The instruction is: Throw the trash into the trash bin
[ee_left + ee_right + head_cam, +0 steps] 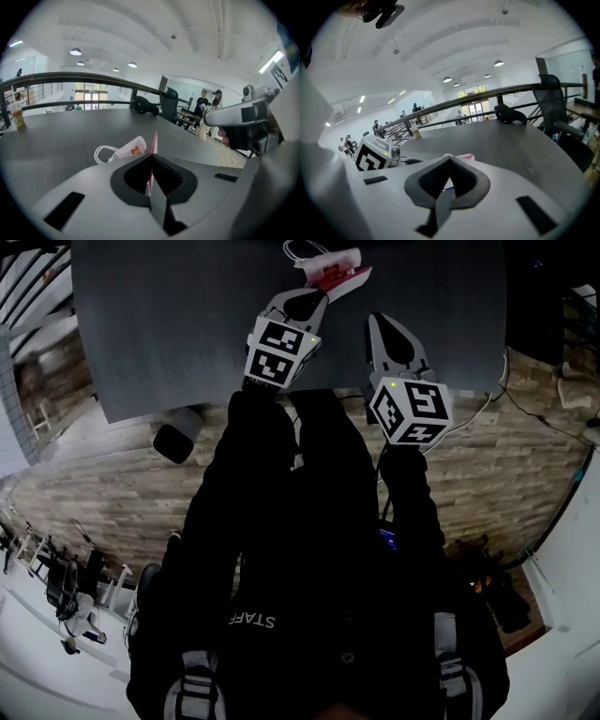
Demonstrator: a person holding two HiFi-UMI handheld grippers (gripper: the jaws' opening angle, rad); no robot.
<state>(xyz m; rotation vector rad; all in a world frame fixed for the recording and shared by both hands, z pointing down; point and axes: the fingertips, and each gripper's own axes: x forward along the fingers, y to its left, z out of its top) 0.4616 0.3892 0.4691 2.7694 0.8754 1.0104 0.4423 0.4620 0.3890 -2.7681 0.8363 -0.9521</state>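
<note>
A thin red and pink wrapper (154, 142) stands on edge between my left gripper's (151, 159) jaws, which are shut on it. Behind it on the dark grey table (169, 315) lies a white and pink packet (131, 147) with a white cord loop. From above, the left gripper (314, 292) reaches to the table's far part, with the red wrapper (339, 279) and the white packet (328, 259) at its tip. My right gripper (382, 324) hovers beside it to the right, shut with nothing in its jaws (450, 161).
A drink cup (17, 115) stands at the table's far left edge and a black object (144, 105) lies at its far side. A dark office chair (555, 105) is off to the right. A dark round container (178, 434) sits on the wooden floor by the table's near edge.
</note>
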